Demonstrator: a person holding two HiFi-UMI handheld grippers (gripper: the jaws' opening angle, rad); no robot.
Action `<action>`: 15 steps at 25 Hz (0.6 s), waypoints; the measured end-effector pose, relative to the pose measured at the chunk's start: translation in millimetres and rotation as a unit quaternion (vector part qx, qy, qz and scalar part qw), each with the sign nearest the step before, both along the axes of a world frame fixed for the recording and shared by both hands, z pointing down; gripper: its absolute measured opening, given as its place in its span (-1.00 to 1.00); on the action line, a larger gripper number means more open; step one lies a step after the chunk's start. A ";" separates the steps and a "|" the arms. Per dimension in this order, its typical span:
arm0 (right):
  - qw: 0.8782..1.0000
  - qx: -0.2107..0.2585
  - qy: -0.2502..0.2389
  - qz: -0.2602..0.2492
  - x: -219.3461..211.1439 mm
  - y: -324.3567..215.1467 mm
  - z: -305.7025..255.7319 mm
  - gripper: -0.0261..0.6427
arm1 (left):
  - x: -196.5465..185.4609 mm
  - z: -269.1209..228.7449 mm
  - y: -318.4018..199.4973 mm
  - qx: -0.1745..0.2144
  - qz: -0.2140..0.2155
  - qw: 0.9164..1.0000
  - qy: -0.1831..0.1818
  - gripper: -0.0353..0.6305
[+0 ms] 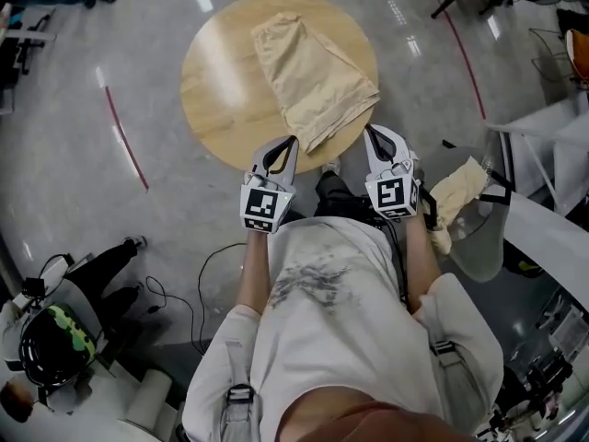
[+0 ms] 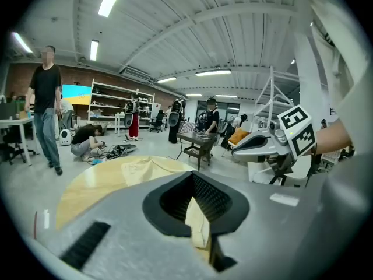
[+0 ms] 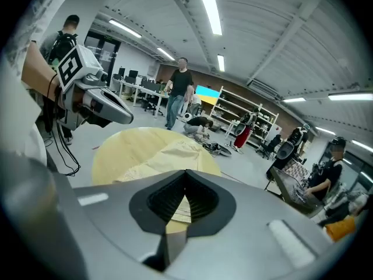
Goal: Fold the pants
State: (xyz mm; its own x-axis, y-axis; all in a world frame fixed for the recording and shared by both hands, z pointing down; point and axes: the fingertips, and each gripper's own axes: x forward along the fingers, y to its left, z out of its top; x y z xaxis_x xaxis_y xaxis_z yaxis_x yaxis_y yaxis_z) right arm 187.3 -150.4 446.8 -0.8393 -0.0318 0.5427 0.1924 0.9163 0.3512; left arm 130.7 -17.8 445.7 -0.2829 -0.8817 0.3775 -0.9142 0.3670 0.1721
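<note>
Tan pants [image 1: 313, 79] lie folded on the round table [image 1: 221, 90], left claw [image 1: 292, 143] and right claw [image 1: 369, 131] at its near edge.

Glossy grey floor [image 1: 184, 196] with red line [image 1: 126, 138], ceiling strip lights [image 3: 207, 7], shelving [image 2: 113, 98] along brick wall [image 2: 76, 74]

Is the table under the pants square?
No, the pants lie on a round wooden table.

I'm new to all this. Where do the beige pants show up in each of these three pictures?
Head view: the pants lie at upper centre, on the right half of the round wooden table.
Left gripper view: pants just left of centre, a little below mid-height.
Right gripper view: pants near the centre, a little left.
Shared landmark: the round wooden table beneath them.
</note>
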 end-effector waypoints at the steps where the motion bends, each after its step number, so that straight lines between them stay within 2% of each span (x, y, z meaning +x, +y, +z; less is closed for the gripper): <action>1: 1.000 0.001 0.003 -0.009 -4.2 -4.9 2.9 -0.90 | -2.1 3.2 -3.9 -0.004 -0.004 1.000 0.000 -0.87; 10: 0.993 0.032 0.035 -0.106 -23.0 -34.3 42.6 -0.89 | -6.9 36.6 -23.7 -0.039 -0.033 0.999 -0.002 -0.87; 15: 0.988 0.043 0.051 -0.139 -34.7 -46.2 63.0 -0.89 | -10.7 59.2 -27.8 -0.064 -0.035 0.997 0.004 -0.87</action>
